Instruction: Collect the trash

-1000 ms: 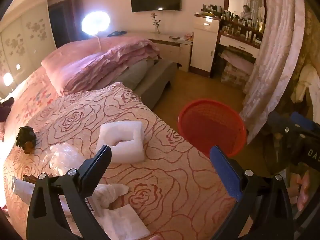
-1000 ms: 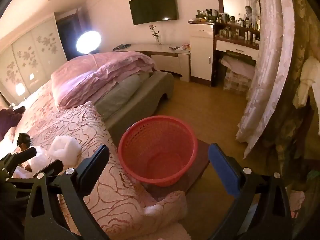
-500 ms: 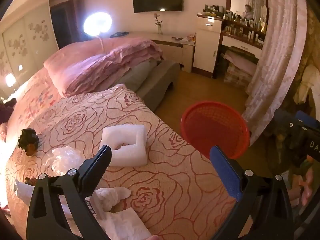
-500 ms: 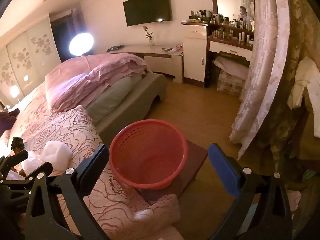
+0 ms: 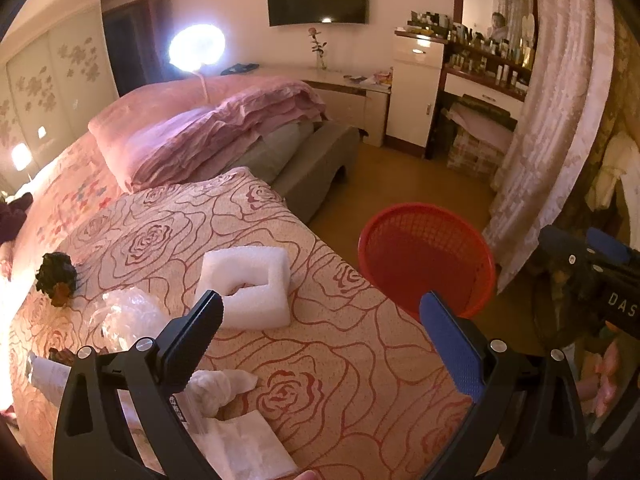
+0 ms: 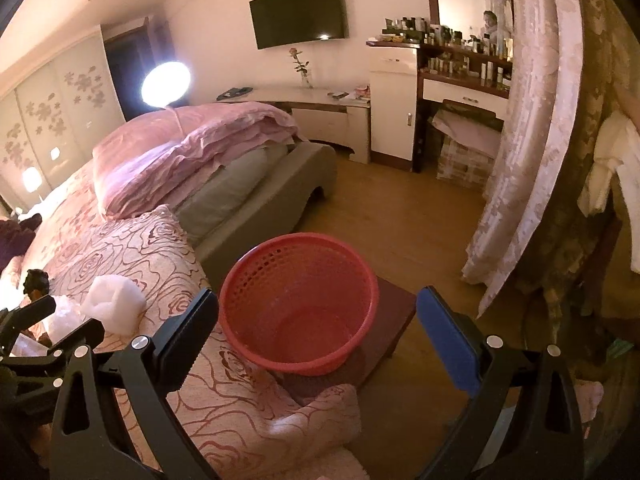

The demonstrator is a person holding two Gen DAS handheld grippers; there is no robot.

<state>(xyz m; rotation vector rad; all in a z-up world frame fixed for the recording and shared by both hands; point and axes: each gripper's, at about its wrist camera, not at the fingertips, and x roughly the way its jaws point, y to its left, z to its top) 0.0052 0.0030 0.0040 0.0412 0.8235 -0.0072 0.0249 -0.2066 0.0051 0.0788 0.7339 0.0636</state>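
The left gripper (image 5: 320, 312) is held above the bed (image 5: 340, 360), its fingers spread wide with nothing between them. A white foam block (image 5: 244, 288) lies on the bedspread just beyond the black finger (image 5: 192, 344), with crumpled tissue (image 5: 216, 392) beneath it. The right gripper (image 6: 316, 312), fingers likewise spread and empty, is framed over the red basket (image 6: 300, 304), which stands on a low stool (image 6: 388, 324) beside the bed.

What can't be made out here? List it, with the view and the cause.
- Left wrist view: the tissue wad and flat paper are partly covered by the open left gripper.
- Left wrist view: the dark item is too dim to identify.
- Right wrist view: the foam block hole faces away.
- Right gripper: open, empty.
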